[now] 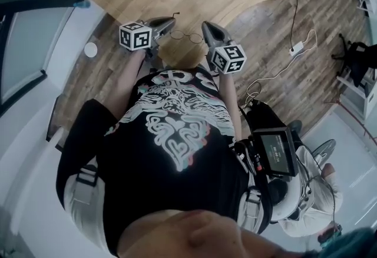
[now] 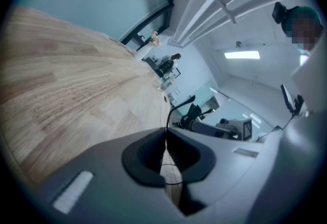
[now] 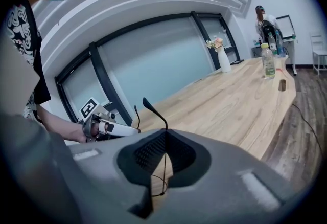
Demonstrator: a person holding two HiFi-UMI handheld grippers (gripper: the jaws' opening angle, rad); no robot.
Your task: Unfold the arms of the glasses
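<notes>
- left gripper (image 1: pixel 166 26) is held out in front of the chest, jaws pinched tight on one thin arm of the glasses (image 1: pixel 187 36)
- right gripper (image 1: pixel 209 29) same deal, near it on the right, clamped on the other arm
- tips angle in toward each other, forearms (image 1: pixel 125 83) reaching forward

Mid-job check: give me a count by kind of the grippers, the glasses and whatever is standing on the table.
Grippers: 2, left gripper and right gripper, each shut on an arm of the glasses
Glasses: 1
Bottle: 1
Vase of flowers: 1
Small dark object: 1
Total: 6; things at the far end of the table are too small to tell.
</notes>
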